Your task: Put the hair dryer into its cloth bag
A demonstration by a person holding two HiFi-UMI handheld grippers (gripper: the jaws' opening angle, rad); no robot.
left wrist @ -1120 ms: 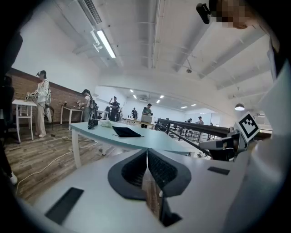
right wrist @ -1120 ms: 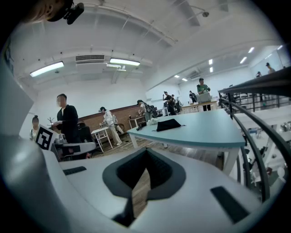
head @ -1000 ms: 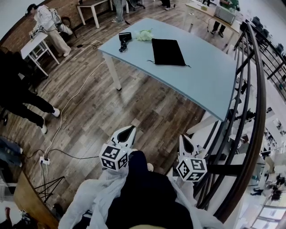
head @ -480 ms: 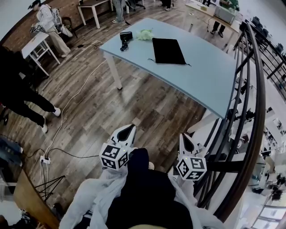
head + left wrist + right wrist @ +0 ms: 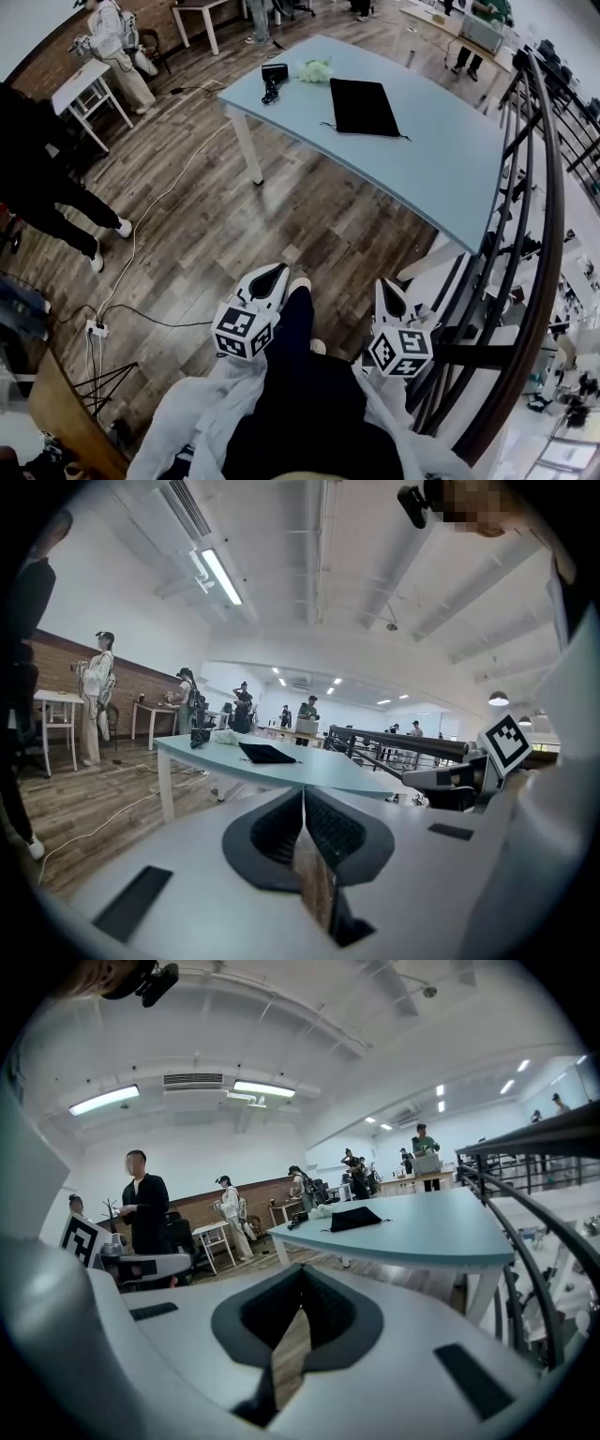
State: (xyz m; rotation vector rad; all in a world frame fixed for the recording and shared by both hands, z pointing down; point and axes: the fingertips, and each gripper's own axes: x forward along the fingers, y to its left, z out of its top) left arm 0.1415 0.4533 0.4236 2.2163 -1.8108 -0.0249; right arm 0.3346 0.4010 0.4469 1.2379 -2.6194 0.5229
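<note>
A black hair dryer (image 5: 273, 79) lies at the far left corner of the pale blue table (image 5: 441, 159). The black cloth bag (image 5: 363, 106) lies flat on the table to its right, with its drawstring at the near edge. Both grippers are held low in front of the person, over the wood floor and well short of the table. My left gripper (image 5: 267, 277) is shut with nothing in it. My right gripper (image 5: 390, 298) is also shut and empty. The bag (image 5: 265, 753) and dryer (image 5: 198, 738) show small and far off in the left gripper view; the bag (image 5: 357, 1218) shows in the right gripper view too.
A pale green soft thing (image 5: 316, 68) lies beside the dryer. A dark metal railing (image 5: 547, 244) curves along the right. A white cable (image 5: 150, 220) and a power strip (image 5: 95, 330) lie on the floor at left. People stand at left, near a white side table (image 5: 80, 89).
The view has shifted a little, so the table sits slightly further right in the picture. Both grippers stay shut and nearly still.
</note>
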